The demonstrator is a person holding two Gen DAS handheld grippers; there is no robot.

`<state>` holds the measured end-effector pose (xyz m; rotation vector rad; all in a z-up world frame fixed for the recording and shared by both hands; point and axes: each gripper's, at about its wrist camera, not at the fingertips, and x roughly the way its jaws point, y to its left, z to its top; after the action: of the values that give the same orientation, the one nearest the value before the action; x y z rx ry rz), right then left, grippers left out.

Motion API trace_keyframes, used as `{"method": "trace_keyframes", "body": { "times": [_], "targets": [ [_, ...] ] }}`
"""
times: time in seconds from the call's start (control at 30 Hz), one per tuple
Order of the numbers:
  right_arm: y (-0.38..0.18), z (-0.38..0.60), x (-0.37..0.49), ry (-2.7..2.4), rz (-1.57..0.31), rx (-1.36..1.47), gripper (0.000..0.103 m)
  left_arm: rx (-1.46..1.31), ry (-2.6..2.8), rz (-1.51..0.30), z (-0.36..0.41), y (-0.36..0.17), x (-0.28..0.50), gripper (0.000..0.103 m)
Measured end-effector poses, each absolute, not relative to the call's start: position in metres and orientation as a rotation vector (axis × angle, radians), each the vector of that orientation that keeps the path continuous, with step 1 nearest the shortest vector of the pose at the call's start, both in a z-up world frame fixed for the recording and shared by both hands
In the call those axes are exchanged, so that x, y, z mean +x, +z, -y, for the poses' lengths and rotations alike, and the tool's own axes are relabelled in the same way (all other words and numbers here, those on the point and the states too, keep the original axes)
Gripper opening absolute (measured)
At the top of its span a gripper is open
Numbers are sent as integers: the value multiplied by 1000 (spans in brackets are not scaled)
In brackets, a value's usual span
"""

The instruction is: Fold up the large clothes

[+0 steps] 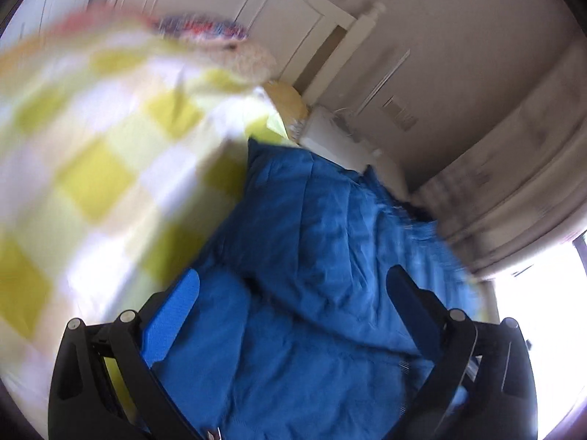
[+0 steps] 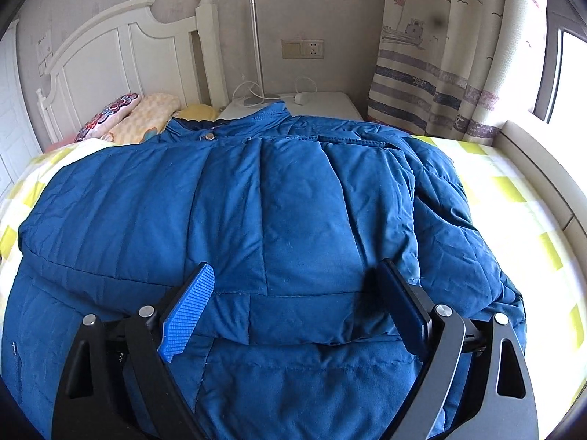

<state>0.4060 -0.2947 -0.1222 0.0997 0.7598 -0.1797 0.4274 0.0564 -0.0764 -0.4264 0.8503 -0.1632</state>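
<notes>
A blue padded jacket (image 2: pixel 256 220) lay spread across the checked bed (image 2: pixel 513 190), filling mid-frame; the right claw (image 2: pixel 297 304) and left claw (image 1: pixel 293 311) both hovered open above it, apparently poised to start folding.

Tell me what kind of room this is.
Most likely a bedroom: a blue padded jacket lies on a bed with a yellow-checked sheet, a white headboard behind, a nightstand beside it.

both grippers (left (image 1: pixel 293 282), right (image 2: pixel 297 275)) spread wide
</notes>
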Motion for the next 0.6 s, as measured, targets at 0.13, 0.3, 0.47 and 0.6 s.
{"method": "trace_keyframes", "body": {
  "times": [0.13, 0.3, 0.47, 0.6],
  "targets": [
    [-122, 295, 405, -176, -758, 105, 87, -220, -125, -940, -7, -74, 487, 101],
    [-122, 300, 404, -156, -751, 134, 87, -13, -29, -1071, 40, -106, 545, 101],
    [-122, 302, 403, -143, -747, 143, 87, 55, 6, -1059, 47, -118, 548, 101],
    [-122, 302, 403, -143, -747, 142, 87, 46, 40, -1034, 40, -102, 542, 101]
  ]
}}
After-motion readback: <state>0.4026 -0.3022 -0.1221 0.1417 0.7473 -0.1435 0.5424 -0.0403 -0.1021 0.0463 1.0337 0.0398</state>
